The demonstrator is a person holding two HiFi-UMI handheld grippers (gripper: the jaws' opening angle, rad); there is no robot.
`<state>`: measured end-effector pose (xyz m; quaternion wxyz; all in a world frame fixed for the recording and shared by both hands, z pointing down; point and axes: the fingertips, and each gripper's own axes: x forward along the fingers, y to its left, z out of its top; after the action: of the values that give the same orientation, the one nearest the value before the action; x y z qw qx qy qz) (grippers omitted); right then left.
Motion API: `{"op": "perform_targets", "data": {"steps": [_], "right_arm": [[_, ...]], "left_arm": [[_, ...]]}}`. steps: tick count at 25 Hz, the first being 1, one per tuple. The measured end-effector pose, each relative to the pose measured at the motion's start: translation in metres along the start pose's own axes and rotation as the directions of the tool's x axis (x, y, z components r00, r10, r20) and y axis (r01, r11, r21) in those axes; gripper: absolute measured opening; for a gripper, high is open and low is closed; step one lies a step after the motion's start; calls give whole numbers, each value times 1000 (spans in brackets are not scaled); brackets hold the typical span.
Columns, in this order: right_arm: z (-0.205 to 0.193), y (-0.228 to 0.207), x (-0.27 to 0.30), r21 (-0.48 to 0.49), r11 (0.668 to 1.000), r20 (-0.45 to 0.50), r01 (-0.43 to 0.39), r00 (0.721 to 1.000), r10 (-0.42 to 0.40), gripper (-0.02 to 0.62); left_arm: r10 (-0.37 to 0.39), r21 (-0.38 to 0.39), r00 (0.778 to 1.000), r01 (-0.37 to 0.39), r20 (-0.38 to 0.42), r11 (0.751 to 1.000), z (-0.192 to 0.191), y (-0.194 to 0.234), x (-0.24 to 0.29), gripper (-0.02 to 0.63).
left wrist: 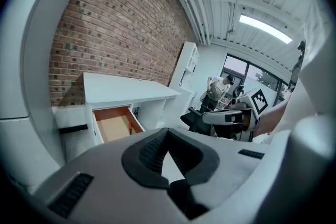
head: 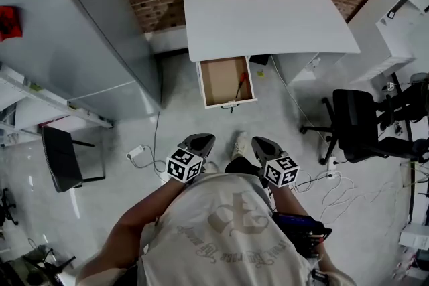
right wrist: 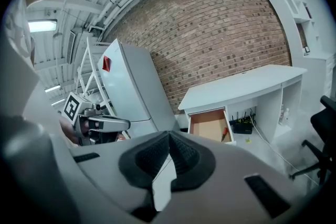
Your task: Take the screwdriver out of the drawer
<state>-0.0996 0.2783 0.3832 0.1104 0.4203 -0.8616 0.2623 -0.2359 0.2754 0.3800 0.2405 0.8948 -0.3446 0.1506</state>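
The white desk (head: 268, 20) stands against the brick wall with its drawer (head: 216, 80) pulled open. A red-handled screwdriver (head: 241, 85) lies along the drawer's right side, also seen as the screwdriver (left wrist: 129, 125) and the screwdriver (right wrist: 225, 134) from the two gripper views. My left gripper (head: 200, 140) and right gripper (head: 261, 143) are held side by side close to my body, well short of the drawer and pointing toward it. Both are shut and empty: the left gripper (left wrist: 167, 135) and the right gripper (right wrist: 169, 137) have their pad tips meeting.
A tall grey refrigerator (head: 87, 30) stands left of the desk. A black office chair (head: 358, 124) is at the right, with white cables (head: 328, 181) on the floor. A power strip (head: 136, 153) and a dark chair (head: 64, 157) lie to the left.
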Motion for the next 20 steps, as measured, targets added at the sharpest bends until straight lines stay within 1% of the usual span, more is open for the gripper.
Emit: {"op": "perform_targets", "data": {"steps": [4,9,20], "right_arm": [[2,-3,9,5,1000,-2,-3,1000,3,23],[12,-12,15,7,1000,-3,-6,1000,6,23],[25,-59,21,42,999,-3,23,1000,-23,23]], "left_arm": [[17,-11,1000,-17,-7,1000,-1,8,1,20],[10,-10,1000,-10,-17,1000,8,9,13,20],[-6,-2,999,6,-45,1000,27,15,54,20]]}}
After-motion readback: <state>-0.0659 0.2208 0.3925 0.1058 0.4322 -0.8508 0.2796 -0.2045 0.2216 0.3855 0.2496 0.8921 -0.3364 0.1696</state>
